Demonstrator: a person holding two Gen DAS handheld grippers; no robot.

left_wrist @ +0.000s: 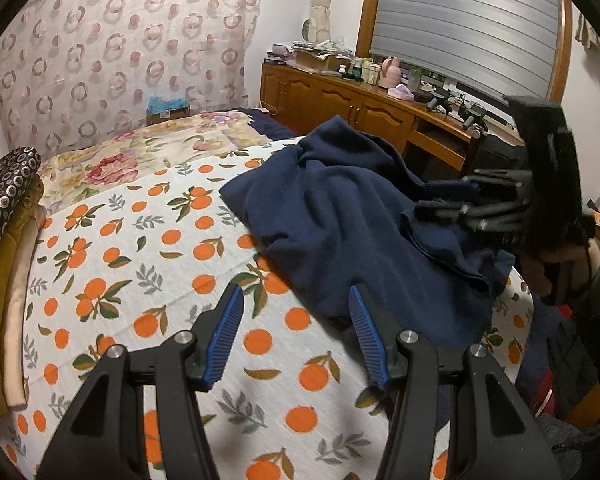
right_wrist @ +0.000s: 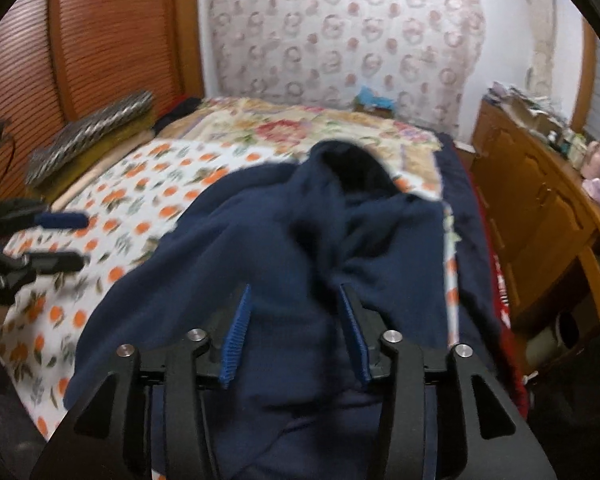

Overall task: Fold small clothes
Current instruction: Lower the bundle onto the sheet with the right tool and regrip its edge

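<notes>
A navy blue garment [left_wrist: 340, 224] lies crumpled on the orange-print bed sheet [left_wrist: 140, 264], with one fold raised at its far end [right_wrist: 348, 164]. My left gripper [left_wrist: 296, 296] hovers open over the sheet at the garment's near edge, nothing between its blue pads [left_wrist: 228, 332]. Its right fingertip sits just by the cloth's hem. My right gripper [right_wrist: 294, 292] stands open low over the garment [right_wrist: 260, 240]; cloth lies under and behind the jaws, and the pads [right_wrist: 236, 332] do not pinch it. From the left wrist view, the right gripper [left_wrist: 460, 204] reaches in over the cloth's right side.
Folded blankets [left_wrist: 4, 240] are stacked along the bed's left edge, and a floral quilt [left_wrist: 140, 152] covers the far end. A wooden sideboard [left_wrist: 340, 100] with clutter runs along the right wall. A person's hand and sleeve [left_wrist: 580, 272] hold the right gripper.
</notes>
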